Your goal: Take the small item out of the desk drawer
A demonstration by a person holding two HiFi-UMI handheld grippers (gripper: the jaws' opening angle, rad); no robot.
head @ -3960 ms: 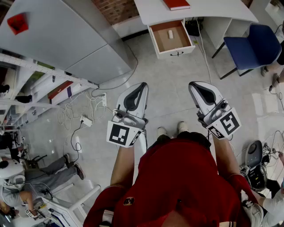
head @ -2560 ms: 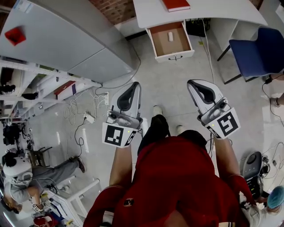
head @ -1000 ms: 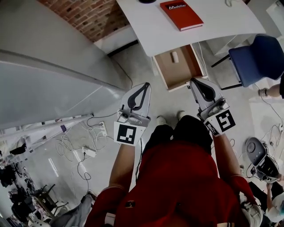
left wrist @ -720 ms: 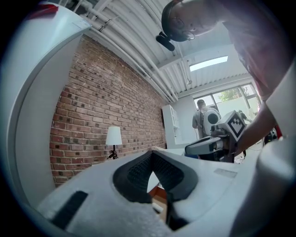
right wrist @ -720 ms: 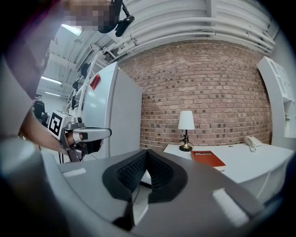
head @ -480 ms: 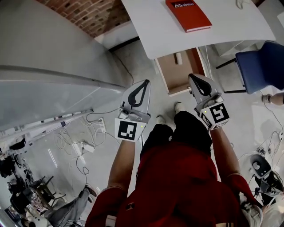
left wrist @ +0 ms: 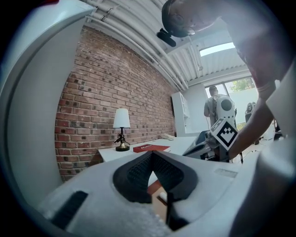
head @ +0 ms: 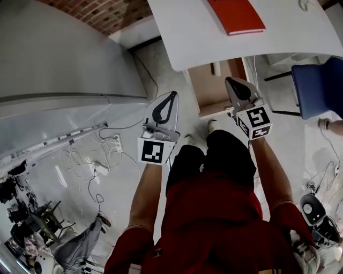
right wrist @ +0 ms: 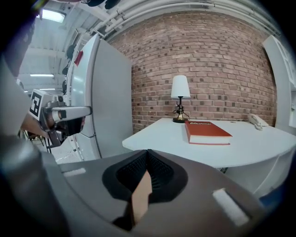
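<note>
Small item (head: 215, 68): white, lying at back of open drawer (head: 206, 93), partly under worktop (head: 193, 37) edge.
Left gripper (head: 172, 95): closed, empty, short of drawer.
Right gripper (head: 229, 80): closed, empty, by drawer's right side.
Risk: closed jaws may push item deeper under worktop; worktop edge could block reach.

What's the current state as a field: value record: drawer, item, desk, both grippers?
drawer: open, under the desk's edge
small item: white, lying in the drawer near its back, not held
desk: white; red book and lamp on top
left gripper: fingers together, empty, left of the drawer
right gripper: fingers together, empty, over the drawer's front in the head view
</note>
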